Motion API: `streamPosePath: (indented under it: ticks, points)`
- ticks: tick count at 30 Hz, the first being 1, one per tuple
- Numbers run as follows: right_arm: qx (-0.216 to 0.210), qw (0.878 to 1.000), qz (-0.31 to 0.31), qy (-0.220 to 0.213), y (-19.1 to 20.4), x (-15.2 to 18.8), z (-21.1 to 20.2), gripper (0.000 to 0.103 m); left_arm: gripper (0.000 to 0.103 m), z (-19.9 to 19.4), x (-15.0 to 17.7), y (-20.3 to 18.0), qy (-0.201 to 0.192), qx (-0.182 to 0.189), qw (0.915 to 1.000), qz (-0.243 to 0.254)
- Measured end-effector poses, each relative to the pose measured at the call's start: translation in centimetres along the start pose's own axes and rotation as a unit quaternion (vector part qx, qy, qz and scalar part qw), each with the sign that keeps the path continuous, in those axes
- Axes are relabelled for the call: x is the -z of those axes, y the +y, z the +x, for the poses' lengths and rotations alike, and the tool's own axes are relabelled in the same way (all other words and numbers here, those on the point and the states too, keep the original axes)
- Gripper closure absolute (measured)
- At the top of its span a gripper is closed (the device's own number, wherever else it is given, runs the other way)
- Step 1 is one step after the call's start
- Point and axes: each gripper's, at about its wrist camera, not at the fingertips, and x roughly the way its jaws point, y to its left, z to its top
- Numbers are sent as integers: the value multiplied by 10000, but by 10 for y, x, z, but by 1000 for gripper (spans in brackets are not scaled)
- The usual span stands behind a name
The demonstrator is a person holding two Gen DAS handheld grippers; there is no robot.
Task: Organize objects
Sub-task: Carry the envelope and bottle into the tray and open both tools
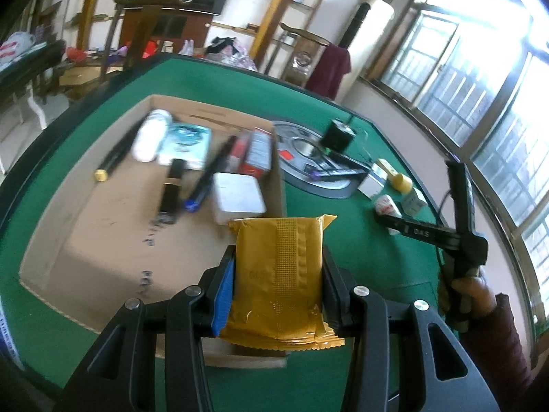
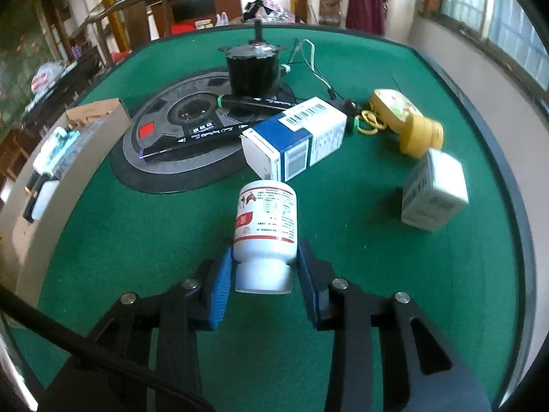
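Observation:
My left gripper (image 1: pixel 278 254) is shut on a yellow foil packet (image 1: pixel 278 274) and holds it over the near right corner of an open cardboard box (image 1: pixel 103 233). Inside the box lie pens, a white block, a white tube and small packs. In the right wrist view a white pill bottle (image 2: pixel 266 219) with a red-edged label lies on the green table (image 2: pixel 343 274), its cap toward the camera. My right gripper (image 2: pixel 264 257) is shut on it, blue pads against its shoulder. The left wrist view shows that bottle (image 1: pixel 386 204) too, at the right gripper's tips.
Beyond the bottle lie a blue-and-white carton (image 2: pixel 298 137), a yellow bottle (image 2: pixel 411 127) on its side and a small white box (image 2: pixel 434 190). A black disc (image 2: pixel 178 137) carries a pen (image 2: pixel 206 135) and a black motor (image 2: pixel 252 68). The cardboard box wall (image 2: pixel 27 226) stands at the left.

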Motion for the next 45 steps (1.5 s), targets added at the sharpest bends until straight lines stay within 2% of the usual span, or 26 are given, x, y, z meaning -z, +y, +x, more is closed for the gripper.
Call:
streamPosePath:
  ticks: [4, 10, 14, 16, 21, 28, 34, 40, 45]
  points:
    - [-235, 9991, 352, 0, -5, 3, -9, 70, 64, -9, -2, 22, -88, -57, 9998, -194]
    - [-798, 9955, 480, -144, 16, -1, -40, 70, 64, -18, -15, 59, -165, -511, 9983, -236]
    - [-1195, 9922, 237, -259, 58, -9, -59, 70, 64, -11, -32, 86, -115, -940, 9953, -189]
    - [-1443, 9891, 173, -234, 79, -13, -61, 70, 64, -6, -38, 95, -55, -1032, 9945, -173]
    - [-2035, 9789, 162, 67, 134, -22, -46, 70, 64, 20, -55, 116, 201, -1224, 9922, -69]
    - [-2297, 9718, 20, 526, 202, -22, -8, 69, 64, 54, -73, 125, 657, -1276, 9897, -6]
    - [-2383, 9675, -91, 847, 242, -18, 19, 69, 64, 65, -79, 125, 724, -1305, 9888, 3]
    - [-2295, 9684, -97, 969, 247, -15, 33, 69, 54, 65, -79, 126, 716, -1121, 9911, -67]
    - [-2175, 9711, -206, 957, 248, -13, 33, 69, 53, 56, -79, 134, 671, -890, 9932, -351]
